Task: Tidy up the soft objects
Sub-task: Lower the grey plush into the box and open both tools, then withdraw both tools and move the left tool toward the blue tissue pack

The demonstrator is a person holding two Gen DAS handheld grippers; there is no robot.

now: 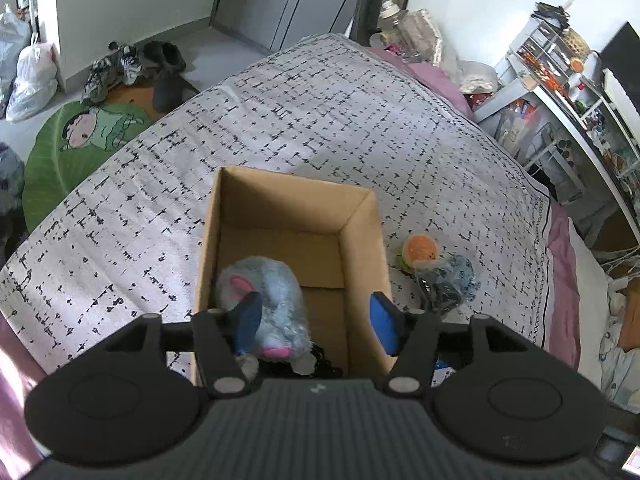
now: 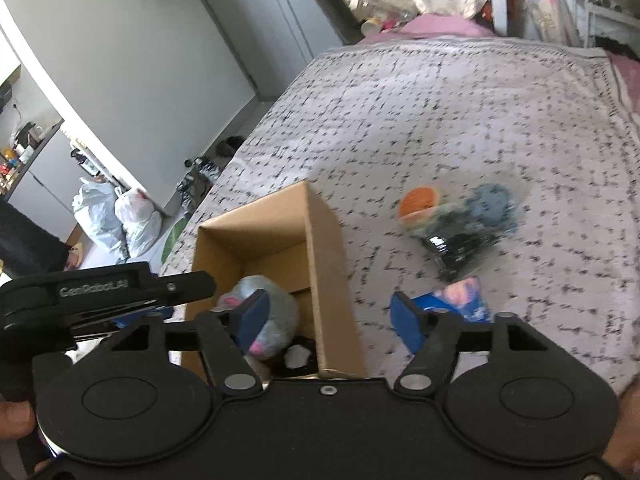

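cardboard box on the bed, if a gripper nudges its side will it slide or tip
The cardboard box looks light: thin walls, only a grey plush mouse inside. On the soft patterned bedspread it would probably slide or skew easily. Its tall open walls may flex, and a high push could tip it.

Big bed with a white blanket covered in black dashes (image 1: 320, 128). An open brown cardboard box (image 1: 362, 240) sits on it, and right beside that 1 small pile of soft toys (image 1: 436, 268), orange and blue.
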